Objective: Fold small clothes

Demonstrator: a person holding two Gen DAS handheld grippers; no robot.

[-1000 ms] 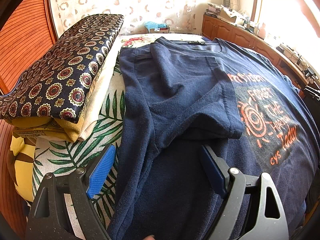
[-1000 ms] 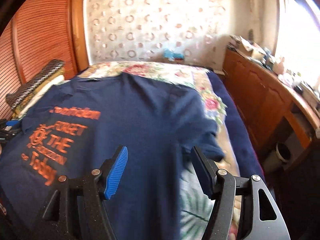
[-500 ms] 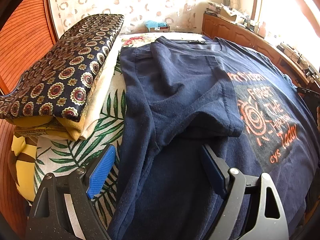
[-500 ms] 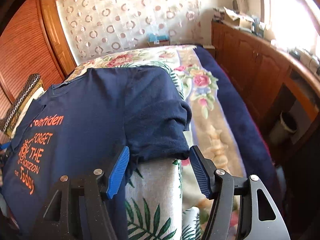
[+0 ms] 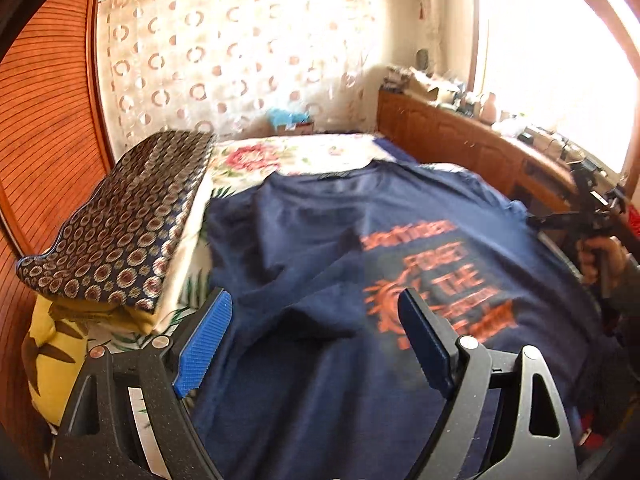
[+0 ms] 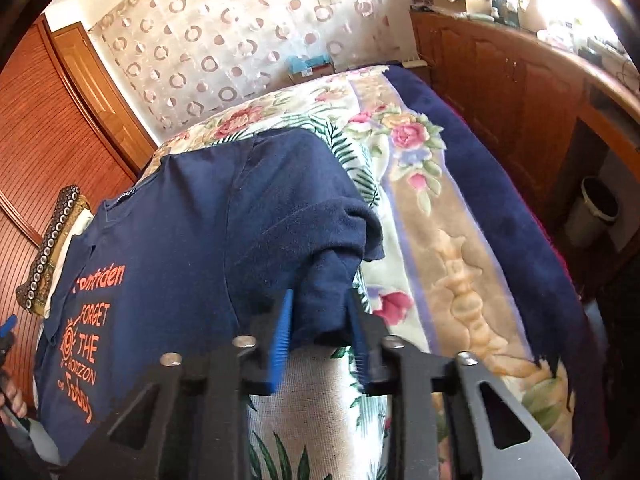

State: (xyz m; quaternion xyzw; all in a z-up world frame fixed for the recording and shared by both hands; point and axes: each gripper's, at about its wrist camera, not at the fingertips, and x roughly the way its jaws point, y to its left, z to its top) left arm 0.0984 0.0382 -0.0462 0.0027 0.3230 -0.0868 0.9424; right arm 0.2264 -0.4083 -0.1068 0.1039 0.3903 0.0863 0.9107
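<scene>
A navy T-shirt (image 5: 360,208) with an orange print lies spread front-up on the bed, its left sleeve folded in over the body. My left gripper (image 5: 312,300) hovers above that folded sleeve, jaws wide open and holding nothing. In the right wrist view the T-shirt (image 6: 200,216) reaches the bed's right side, where its right sleeve (image 6: 332,240) is bunched up. My right gripper (image 6: 320,296) is closing, with the sleeve between its jaws and both blue pads pressing on the cloth. A hand holds that right gripper (image 5: 592,216) at the far right of the left wrist view.
A stack of cushions with a dark patterned one (image 5: 120,220) on top lies along the bed's left side, a yellow pillow (image 5: 48,344) below it. The floral bedspread (image 6: 400,140) shows beyond the shirt. A wooden cabinet (image 5: 460,140) and a waste bin (image 6: 596,208) stand right of the bed.
The right gripper's jaws have closed onto the right sleeve, which is now bunched and lifted. The left gripper has risen away from the folded left sleeve, still open.
</scene>
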